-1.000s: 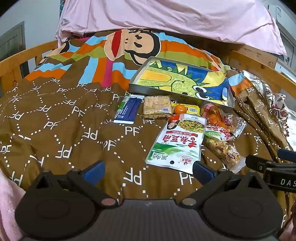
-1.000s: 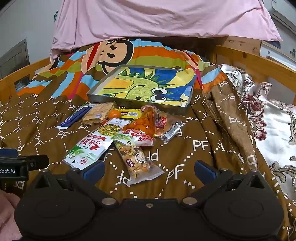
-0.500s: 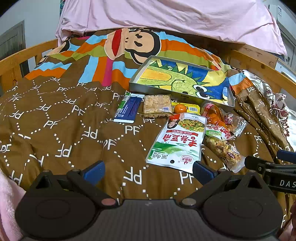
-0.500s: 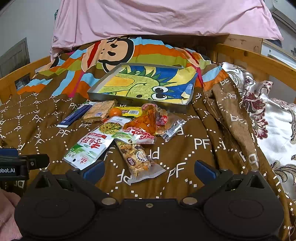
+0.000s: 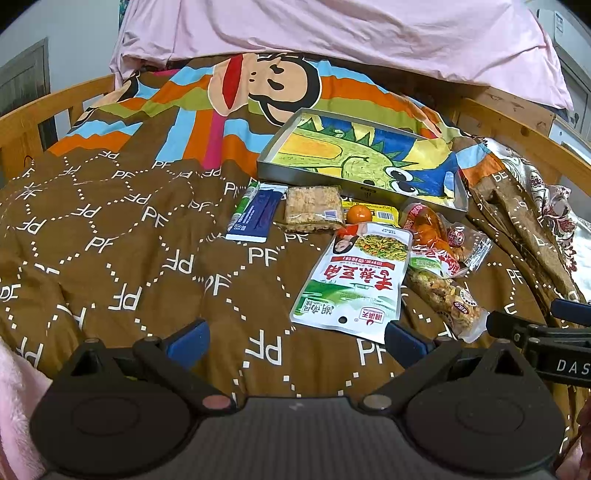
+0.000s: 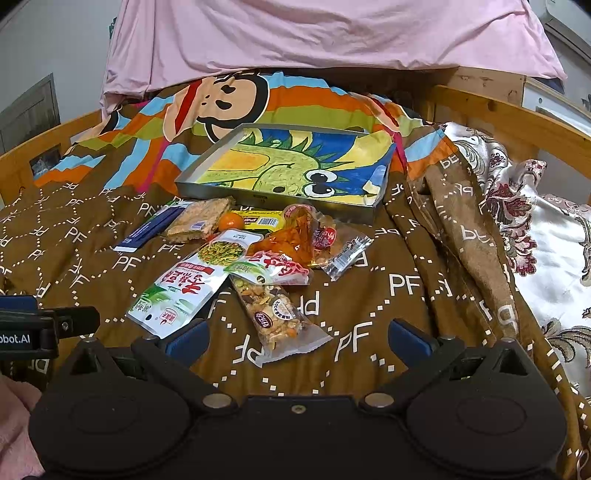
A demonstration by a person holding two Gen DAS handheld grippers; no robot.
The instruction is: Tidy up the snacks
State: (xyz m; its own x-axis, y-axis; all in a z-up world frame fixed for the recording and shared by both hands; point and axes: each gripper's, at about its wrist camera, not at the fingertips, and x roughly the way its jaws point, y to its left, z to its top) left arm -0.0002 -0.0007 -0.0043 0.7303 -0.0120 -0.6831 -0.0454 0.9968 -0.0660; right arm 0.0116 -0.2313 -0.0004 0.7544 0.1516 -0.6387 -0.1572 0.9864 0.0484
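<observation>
Several snack packets lie on the brown bedspread in front of a shallow grey tray (image 5: 295, 177) (image 6: 207, 186) with a dinosaur drawing inside. They include a white and green pouch (image 5: 354, 284) (image 6: 184, 291), a clear nut packet (image 5: 443, 299) (image 6: 277, 317), an orange-red packet (image 5: 428, 236) (image 6: 295, 240), a cracker pack (image 5: 314, 210) (image 6: 199, 219), a blue bar (image 5: 258, 218) (image 6: 151, 229) and a small orange ball (image 5: 359, 214) (image 6: 231, 221). My left gripper (image 5: 295, 341) is open and empty, short of the pouch. My right gripper (image 6: 295, 338) is open and empty, over the nut packet's near end.
A wooden bed rail (image 5: 55, 110) (image 6: 517, 122) runs along both sides. A pink sheet (image 5: 332, 33) hangs at the back. A floral satin quilt (image 6: 554, 240) lies at the right. Bare brown bedspread (image 5: 110, 258) spreads to the left of the snacks.
Both grippers have edged slightly forward toward the snacks. Nothing on the bed has moved.
</observation>
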